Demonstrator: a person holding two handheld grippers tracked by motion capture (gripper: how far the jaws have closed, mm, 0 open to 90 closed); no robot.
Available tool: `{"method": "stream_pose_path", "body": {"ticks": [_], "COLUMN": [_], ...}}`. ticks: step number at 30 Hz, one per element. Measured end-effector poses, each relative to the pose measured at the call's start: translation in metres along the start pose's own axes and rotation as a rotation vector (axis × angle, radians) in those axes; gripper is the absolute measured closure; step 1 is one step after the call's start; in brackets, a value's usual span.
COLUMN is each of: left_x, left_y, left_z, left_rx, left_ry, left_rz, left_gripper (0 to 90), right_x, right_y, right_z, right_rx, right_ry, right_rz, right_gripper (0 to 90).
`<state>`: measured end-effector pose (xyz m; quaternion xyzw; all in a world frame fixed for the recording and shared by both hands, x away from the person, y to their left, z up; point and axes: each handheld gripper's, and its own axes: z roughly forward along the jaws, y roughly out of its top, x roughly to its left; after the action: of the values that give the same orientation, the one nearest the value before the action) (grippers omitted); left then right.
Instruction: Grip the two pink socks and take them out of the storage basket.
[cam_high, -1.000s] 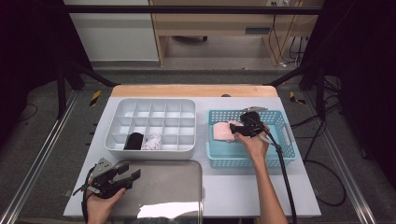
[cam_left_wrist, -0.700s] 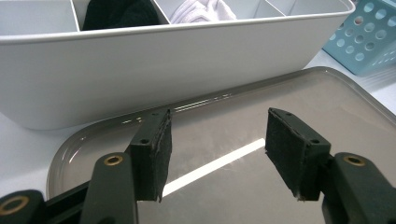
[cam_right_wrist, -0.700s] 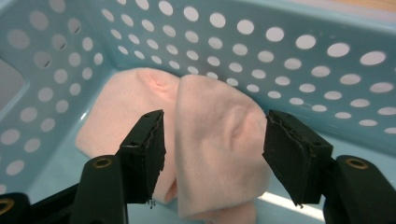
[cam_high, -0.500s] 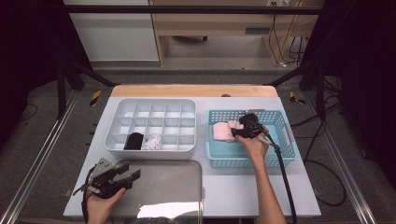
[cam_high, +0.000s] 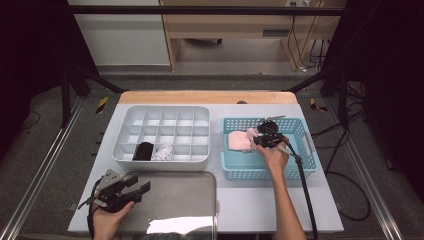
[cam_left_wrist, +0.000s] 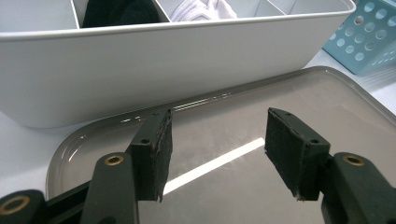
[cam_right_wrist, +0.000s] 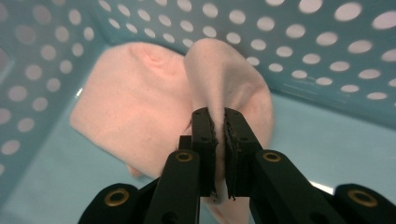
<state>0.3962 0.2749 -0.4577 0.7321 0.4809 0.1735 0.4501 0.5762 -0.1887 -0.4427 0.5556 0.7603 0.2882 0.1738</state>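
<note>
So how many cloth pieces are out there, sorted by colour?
Pink cloth, pinched by the right gripper in the blue basket: 1
Black cloth, in the white divided box: 1
White cloth, in the compartment beside it: 1
Total: 3

Lab-type recording setup. White table (cam_high: 310, 200) centre frame, boxed in by a black metal frame (cam_high: 75, 80) with dark curtains left and right. Loose cables (cam_high: 305, 35) upper right, wooden bench (cam_high: 225, 25) top centre, grey floor with rails (cam_high: 45, 165) at left.
</note>
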Motion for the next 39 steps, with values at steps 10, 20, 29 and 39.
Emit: {"method": "stream_pose_path", "body": {"ticks": [10,20,29,39], "left_x": [0.000,-0.001,-0.002,-0.002], "left_y": [0.000,0.000,0.000,0.000], "left_z": [0.001,0.001,0.002,0.002], "left_rx": [0.004,0.005,0.010,0.017], "left_ry": [-0.001,-0.002,0.001,0.006], "left_rz": [-0.001,0.000,-0.001,-0.002], "left_gripper": [40.5,40.5,40.5,40.5], "right_x": [-0.005,-0.002,0.009,0.020], "right_y": [0.006,0.002,-0.009,-0.023], "right_z": [-0.033,-0.080,-0.114,-0.144], "right_rx": [-0.113,-0.220,-0.316,-0.385], "right_ry": [0.031,0.071,0.114,0.167], "right_rz": [0.017,-0.009,-0.040,-0.078], "right_gripper": [84.9,85.5,85.1,85.2]}}
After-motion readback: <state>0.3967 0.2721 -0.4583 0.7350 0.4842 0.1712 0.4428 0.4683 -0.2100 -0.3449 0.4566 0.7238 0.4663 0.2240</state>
